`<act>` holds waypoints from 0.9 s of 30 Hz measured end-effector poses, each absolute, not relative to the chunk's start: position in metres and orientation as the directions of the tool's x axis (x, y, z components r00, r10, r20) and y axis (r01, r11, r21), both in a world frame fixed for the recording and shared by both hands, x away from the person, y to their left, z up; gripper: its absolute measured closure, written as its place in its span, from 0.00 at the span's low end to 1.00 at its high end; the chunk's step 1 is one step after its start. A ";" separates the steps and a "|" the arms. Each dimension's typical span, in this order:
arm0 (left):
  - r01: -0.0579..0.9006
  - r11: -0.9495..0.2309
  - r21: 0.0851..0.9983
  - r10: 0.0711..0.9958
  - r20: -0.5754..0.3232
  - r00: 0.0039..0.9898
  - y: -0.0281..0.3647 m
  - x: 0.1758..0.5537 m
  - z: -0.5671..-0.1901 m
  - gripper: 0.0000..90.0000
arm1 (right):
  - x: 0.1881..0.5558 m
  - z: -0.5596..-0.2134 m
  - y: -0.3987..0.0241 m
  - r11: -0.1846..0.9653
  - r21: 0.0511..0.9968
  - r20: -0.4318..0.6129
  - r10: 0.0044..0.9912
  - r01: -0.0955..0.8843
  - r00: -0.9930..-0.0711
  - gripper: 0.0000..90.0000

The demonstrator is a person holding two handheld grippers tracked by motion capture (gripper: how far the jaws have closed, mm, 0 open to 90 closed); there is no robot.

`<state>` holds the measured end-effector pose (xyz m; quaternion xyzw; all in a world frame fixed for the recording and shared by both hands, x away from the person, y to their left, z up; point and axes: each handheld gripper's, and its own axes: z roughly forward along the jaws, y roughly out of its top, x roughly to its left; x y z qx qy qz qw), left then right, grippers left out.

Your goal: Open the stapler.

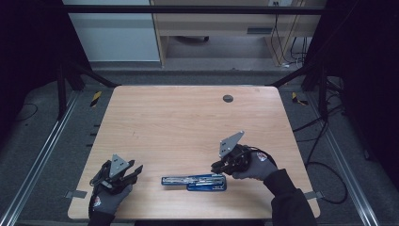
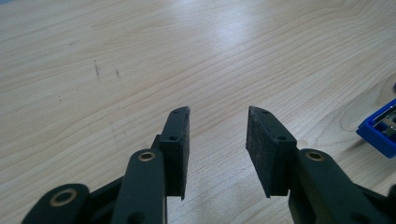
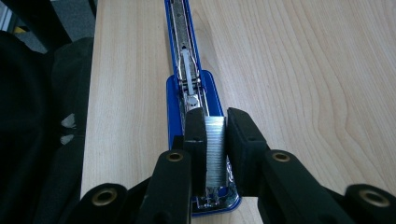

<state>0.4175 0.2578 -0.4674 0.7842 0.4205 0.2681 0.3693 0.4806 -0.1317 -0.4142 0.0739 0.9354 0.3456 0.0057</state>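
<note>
A blue stapler [image 1: 194, 181] lies opened out flat near the front edge of the wooden surface [image 1: 188, 122], its long metal staple channel stretched toward the left in the high view and its wider blue base toward the right. The right claw [image 1: 217, 166] sits at the right end of the stapler, right over the base. In the right gripper view its two black pads are clamped on a silvery strip of staples [image 3: 215, 149], one pad on each flat side of the strip, with the strip standing directly above the stapler's [image 3: 187, 93] blue body; the open channel with its white pusher runs straight away from the jaws. Whether the strip touches the stapler I cannot tell.

The left claw [image 1: 134, 172] rests low near the front left corner of the surface, well apart from the stapler's left end. In the left gripper view its jaws [image 2: 218, 140] stand apart with nothing but bare wood between them, and a blue corner of the stapler [image 2: 379, 130] shows at the right edge of that view.

A small dark round grommet [image 1: 227, 98] sits far back on the surface, well away from both hands. Nothing lies between either claw and the stapler
</note>
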 end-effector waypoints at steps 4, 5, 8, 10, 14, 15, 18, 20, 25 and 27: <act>0.462 -0.374 0.804 0.857 0.109 0.504 0.258 0.418 -0.468 0.67 | 0.481 -0.419 -0.134 0.756 0.640 0.046 0.138 0.136 -0.989 0.87; 0.463 -0.375 0.804 0.857 0.109 0.504 0.258 0.418 -0.468 0.67 | 0.481 -0.420 -0.135 0.761 0.635 0.048 0.138 0.137 -0.989 0.87; 0.463 -0.375 0.803 0.857 0.110 0.504 0.257 0.418 -0.468 0.67 | 0.481 -0.423 -0.136 0.766 0.628 0.051 0.135 0.137 -0.990 0.87; 0.463 -0.375 0.803 0.857 0.110 0.504 0.257 0.418 -0.468 0.67 | 0.481 -0.424 -0.137 0.767 0.628 0.049 0.128 0.130 -0.991 0.87; 0.464 -0.376 0.802 0.856 0.109 0.506 0.257 0.418 -0.469 0.67 | 0.482 -0.426 -0.137 0.772 0.623 0.052 0.120 0.126 -0.991 0.87; 0.464 -0.377 0.801 0.855 0.109 0.507 0.257 0.418 -0.469 0.67 | 0.482 -0.426 -0.137 0.773 0.622 0.052 0.115 0.123 -0.992 0.87; 0.464 -0.378 0.801 0.854 0.109 0.508 0.257 0.418 -0.469 0.67 | 0.484 -0.429 -0.137 0.784 0.610 0.049 0.107 0.115 -0.993 0.87; 0.465 -0.378 0.801 0.855 0.108 0.507 0.257 0.419 -0.469 0.67 | 0.485 -0.431 -0.136 0.785 0.607 0.058 0.111 0.123 -0.992 0.87; 0.465 -0.375 0.802 0.855 0.106 0.507 0.257 0.419 -0.469 0.67 | 0.486 -0.436 -0.131 0.798 0.592 0.062 0.093 0.112 -0.994 0.87; 0.467 -0.374 0.801 0.856 0.105 0.507 0.258 0.419 -0.469 0.67 | 0.487 -0.438 -0.130 0.802 0.588 0.063 0.082 0.104 -0.995 0.87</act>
